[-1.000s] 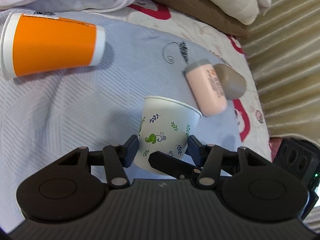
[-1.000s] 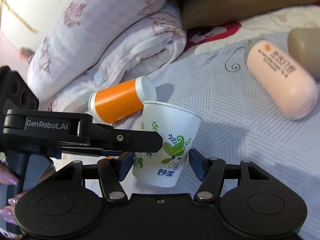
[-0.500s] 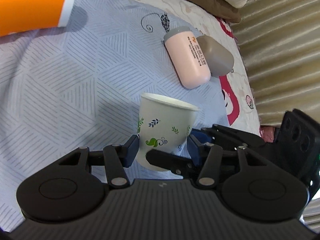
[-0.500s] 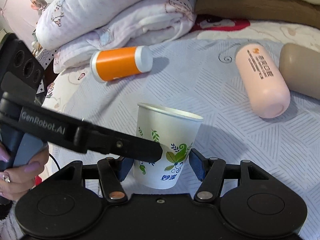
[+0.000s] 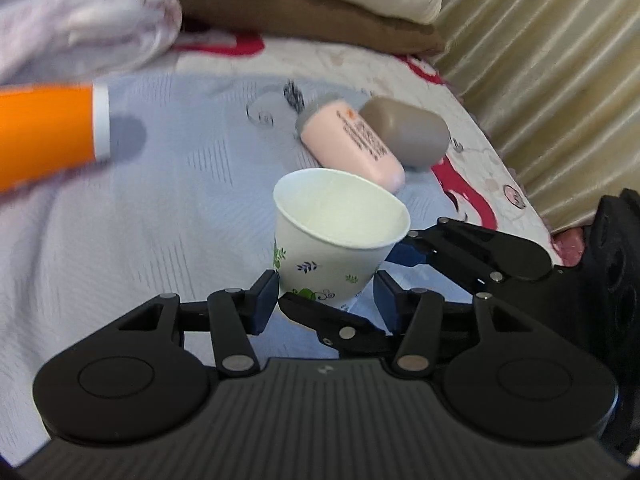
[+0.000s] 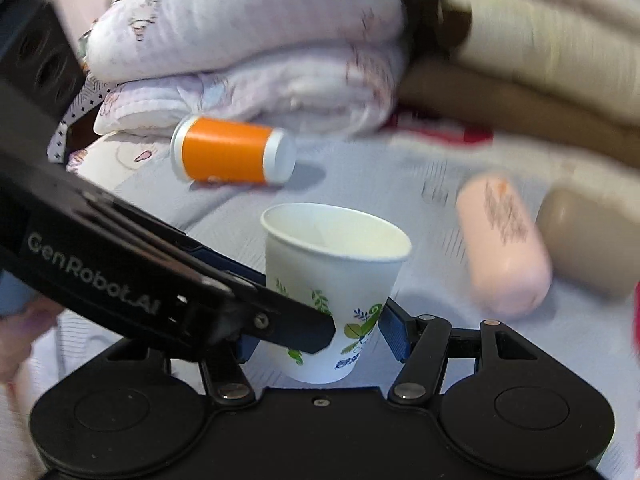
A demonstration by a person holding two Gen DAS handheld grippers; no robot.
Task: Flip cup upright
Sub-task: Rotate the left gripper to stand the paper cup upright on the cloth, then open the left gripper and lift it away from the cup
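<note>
The paper cup [image 5: 336, 236] [image 6: 334, 280] stands mouth up, close to upright with a slight lean, on the pale blue bedspread [image 5: 180, 208] [image 6: 420, 248] of a bed. We see its white inside from both wrist views, and green and blue leaf prints on its wall.

Our left hand-held gripper [image 5: 326, 294] reaches in low, with its two blue pads on either side of the cup's lower wall. The left pad touches or nearly touches the cup; the right pad shows a small gap. We cannot tell whether it is pressing the cup.

Our right hand-held gripper [image 6: 320, 334] comes at the same cup from another side, also low. Its right pad sits just beside the cup's base, and its left pad is hidden behind the other gripper's finger, so we cannot tell whether it grasps. In the left wrist view the right tool's black body [image 5: 480, 256] crosses in from the right; in the right wrist view the left tool crosses from the left, with a bit of the hand [image 6: 20, 332] at the edge.

Farther off, an orange cup [image 5: 48, 132] [image 6: 232, 156] lies on its side. A pink bottle [image 5: 352, 144] [image 6: 502, 248] lies beside a brown case [image 5: 408, 128] [image 6: 588, 240], touching it. Folded blankets [image 5: 80, 20] [image 6: 248, 40] are piled behind.
</note>
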